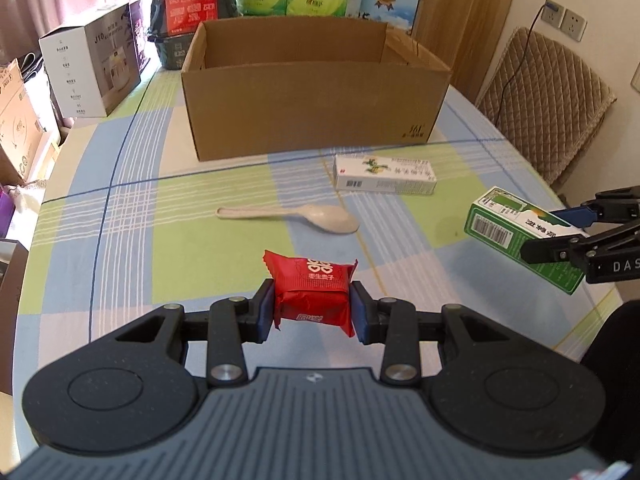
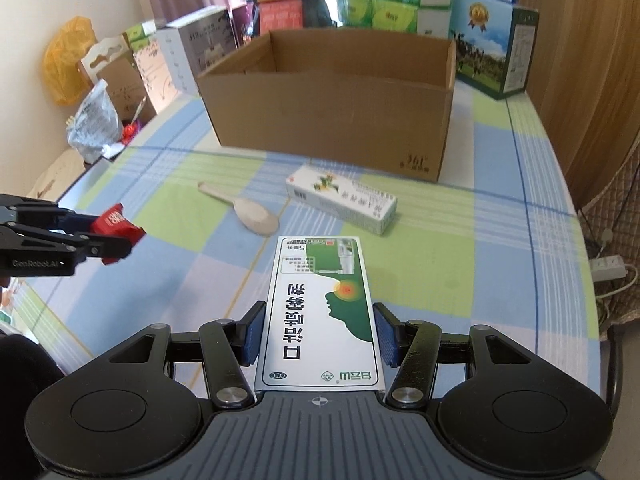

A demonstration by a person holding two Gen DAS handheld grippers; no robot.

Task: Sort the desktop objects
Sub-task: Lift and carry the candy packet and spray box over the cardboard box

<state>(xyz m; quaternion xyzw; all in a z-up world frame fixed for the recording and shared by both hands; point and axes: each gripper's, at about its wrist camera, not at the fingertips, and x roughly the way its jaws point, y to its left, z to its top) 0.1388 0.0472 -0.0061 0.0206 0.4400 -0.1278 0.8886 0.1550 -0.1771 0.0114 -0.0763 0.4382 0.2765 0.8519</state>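
Cardboard box [image 2: 332, 120]: "361°". White carton [image 1: 86, 72]: "J10". Green-white box [image 2: 324, 312]: "OTC". Left tongs [image 2: 114, 236]: "GenRobot.AI".

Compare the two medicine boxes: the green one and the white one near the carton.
The green box is held off the table in the right claw; the white box lies flat on the tablecloth, ungripped. The green box looks wider, the white box slimmer. Both are printed rectangular cartons outside the cardboard box.

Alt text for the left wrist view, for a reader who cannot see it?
The left gripper clamps a red snack packet above a checked tablecloth. Ahead lie a spoon, a white medicine box and an open cardboard box; the right gripper holds a green box.
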